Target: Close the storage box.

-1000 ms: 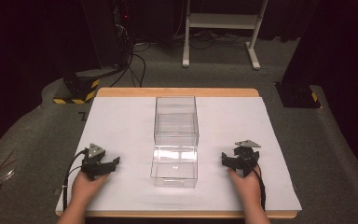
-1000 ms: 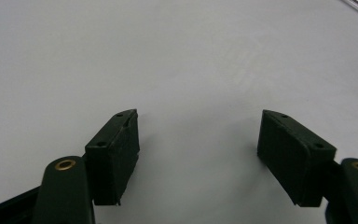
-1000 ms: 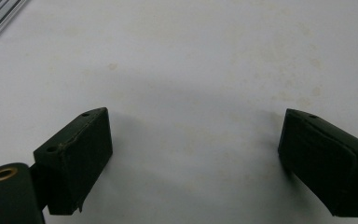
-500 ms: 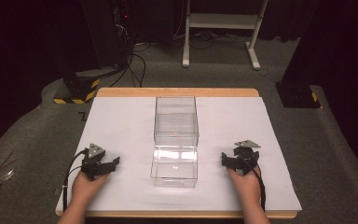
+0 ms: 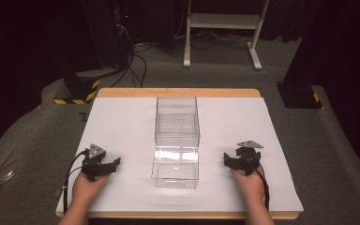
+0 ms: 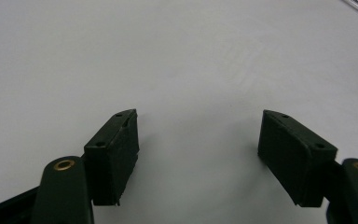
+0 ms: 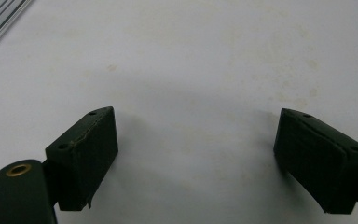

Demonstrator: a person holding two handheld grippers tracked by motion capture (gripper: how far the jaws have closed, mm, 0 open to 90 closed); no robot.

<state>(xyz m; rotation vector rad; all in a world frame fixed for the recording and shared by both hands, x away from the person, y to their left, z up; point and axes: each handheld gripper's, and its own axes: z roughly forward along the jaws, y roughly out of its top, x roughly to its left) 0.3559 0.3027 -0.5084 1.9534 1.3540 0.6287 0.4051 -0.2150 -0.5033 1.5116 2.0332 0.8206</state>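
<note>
Clear plastic boxes sit at the centre of the high view, on the white sheet [image 5: 122, 126] that covers the table [image 5: 178, 92]: the far clear box [image 5: 177, 121] stands just above the middle of the frame, and the near clear box [image 5: 176, 167] lies directly below it, the two touching or nearly so along their facing walls. Both have see-through walls and an open top, and both look empty; only the white sheet shows through them. The left tongs [image 5: 107, 165] rest on the sheet at the lower left of the frame, well apart from the boxes, held by a hand [image 5: 88, 186] that comes up from the bottom edge. In the left gripper view the left tongs [image 6: 198, 140] stand released, jaws spread wide over bare white sheet with nothing between them. The right tongs [image 5: 229, 161] rest at the lower right of the high view, also apart from the boxes, gripped by the other hand [image 5: 249, 183]. In the right gripper view the right tongs [image 7: 196, 144] are likewise released; their jaws have just been closing a little, yet a broad gap remains, and only stained white sheet lies between them. A sliver of clear box edge [image 7: 0, 21] shows at the upper left of that view.
</note>
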